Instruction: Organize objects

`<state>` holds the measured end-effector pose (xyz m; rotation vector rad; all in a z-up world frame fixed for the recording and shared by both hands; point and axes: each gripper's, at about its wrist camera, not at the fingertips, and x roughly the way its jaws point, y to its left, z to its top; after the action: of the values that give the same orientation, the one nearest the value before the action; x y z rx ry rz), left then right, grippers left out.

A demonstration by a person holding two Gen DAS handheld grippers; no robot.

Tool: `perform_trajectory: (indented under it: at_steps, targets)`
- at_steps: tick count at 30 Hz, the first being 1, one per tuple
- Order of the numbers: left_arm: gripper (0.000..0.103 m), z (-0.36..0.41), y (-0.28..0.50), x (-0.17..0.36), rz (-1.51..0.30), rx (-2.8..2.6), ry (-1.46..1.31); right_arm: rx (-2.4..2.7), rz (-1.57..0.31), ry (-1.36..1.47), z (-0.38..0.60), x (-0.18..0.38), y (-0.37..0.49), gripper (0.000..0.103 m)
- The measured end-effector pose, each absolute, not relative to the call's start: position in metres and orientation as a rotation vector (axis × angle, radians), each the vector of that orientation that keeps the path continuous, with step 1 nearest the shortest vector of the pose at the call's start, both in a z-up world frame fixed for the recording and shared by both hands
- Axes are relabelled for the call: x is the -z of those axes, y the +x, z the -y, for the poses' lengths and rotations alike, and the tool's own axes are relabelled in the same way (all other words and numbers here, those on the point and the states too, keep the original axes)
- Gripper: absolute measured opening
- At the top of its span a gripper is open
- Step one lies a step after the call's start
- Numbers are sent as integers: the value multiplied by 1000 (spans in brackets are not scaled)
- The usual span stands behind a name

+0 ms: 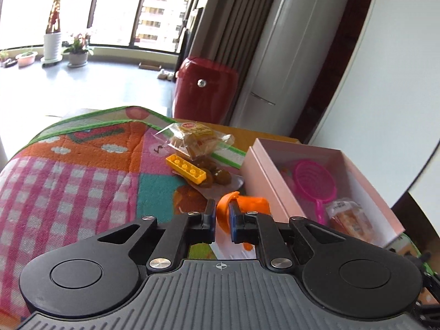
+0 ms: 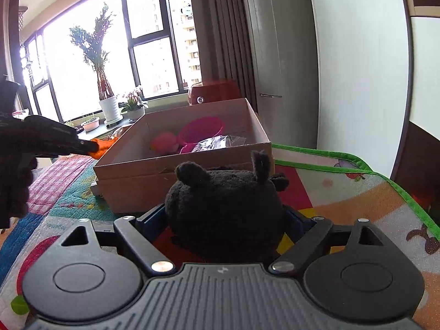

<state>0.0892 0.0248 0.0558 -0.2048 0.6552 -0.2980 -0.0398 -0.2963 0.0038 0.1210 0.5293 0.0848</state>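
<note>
My left gripper (image 1: 222, 216) is shut on an orange plastic toy (image 1: 249, 203), held just left of the pink box (image 1: 271, 176); the right wrist view shows the same toy (image 2: 104, 145) beside the box (image 2: 178, 170). In the box lie a pink toy strainer (image 1: 315, 184) and a wrapped snack (image 1: 349, 217). A yellow brick (image 1: 186, 170), a bag of brown fruit (image 1: 218, 177) and a snack packet (image 1: 192, 137) lie on the mat beyond. My right gripper (image 2: 227, 217) stands open around a black plush toy (image 2: 224, 209) in front of the box.
A colourful play mat (image 1: 68, 181) with a green border covers the table. Behind it stand a red bin (image 1: 206, 90) and a tall white unit (image 1: 288, 55). A gloved hand (image 2: 24, 148) holds the left gripper. Potted plants (image 2: 107, 104) line the window sill.
</note>
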Motion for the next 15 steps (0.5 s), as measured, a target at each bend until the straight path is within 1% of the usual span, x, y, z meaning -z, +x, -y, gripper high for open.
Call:
perform_trajectory:
  at_steps: [4,8,12,15]
  targets:
    - [12,-31,40,-70,-626,366,-166,-78,-556,88,291,-8,-47,88]
    - [12,-29,4,-72,-648,402,-100,-112,-551,65,286,-19,-65,88]
    - [12,-27,-26,-57,-663,411,-33,-108,-526,37,283,-27,-80,88]
    - [12,-26,-41,-32,-736,428,-14,-94,-538,34,282,-24,-81,88]
